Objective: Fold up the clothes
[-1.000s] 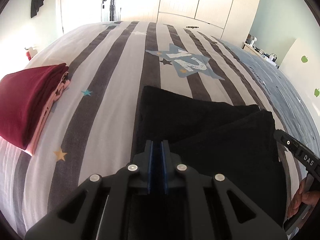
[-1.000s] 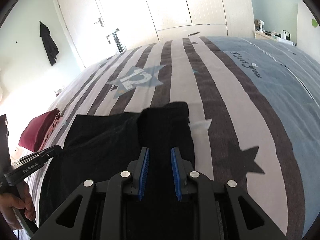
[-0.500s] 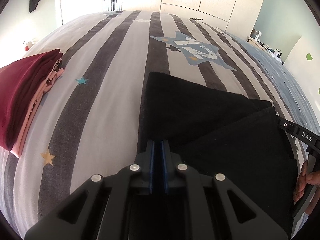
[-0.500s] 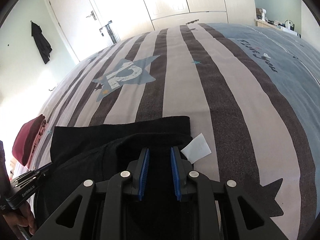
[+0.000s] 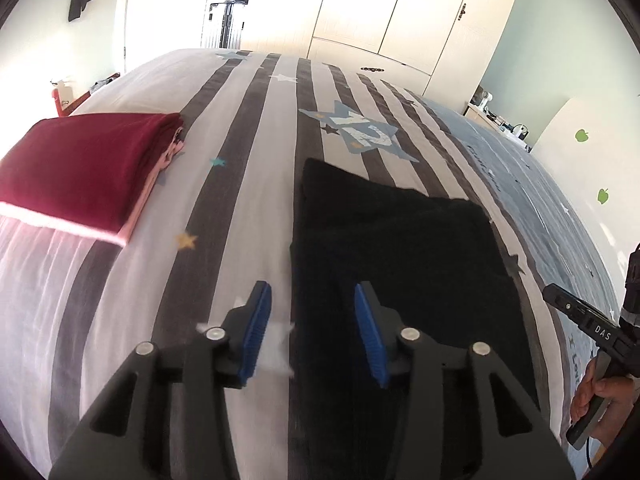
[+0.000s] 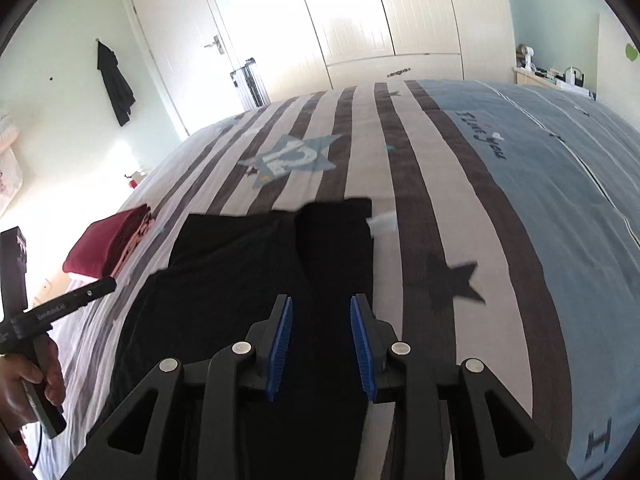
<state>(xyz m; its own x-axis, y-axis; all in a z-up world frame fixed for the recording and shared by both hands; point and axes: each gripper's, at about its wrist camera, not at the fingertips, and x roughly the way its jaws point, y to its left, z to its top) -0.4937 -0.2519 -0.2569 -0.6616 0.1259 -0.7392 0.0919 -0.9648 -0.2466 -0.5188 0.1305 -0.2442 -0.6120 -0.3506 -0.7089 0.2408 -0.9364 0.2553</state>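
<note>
Black clothing (image 5: 400, 264) is spread folded on the striped bed (image 5: 248, 152), beneath both the left gripper (image 5: 308, 328) and right gripper (image 6: 320, 340), whose jaws have just been opened, nothing clamped.

A wide bed (image 6: 460, 184) fills the room, its cover striped grey and white with stars and turning blue toward one side. Beyond its far end stand cream wardrobe doors (image 6: 360, 12) and a white door (image 6: 180, 52), washed in bright light. A dark garment (image 6: 116, 82) hangs on the pale green wall (image 6: 60, 80).
</note>
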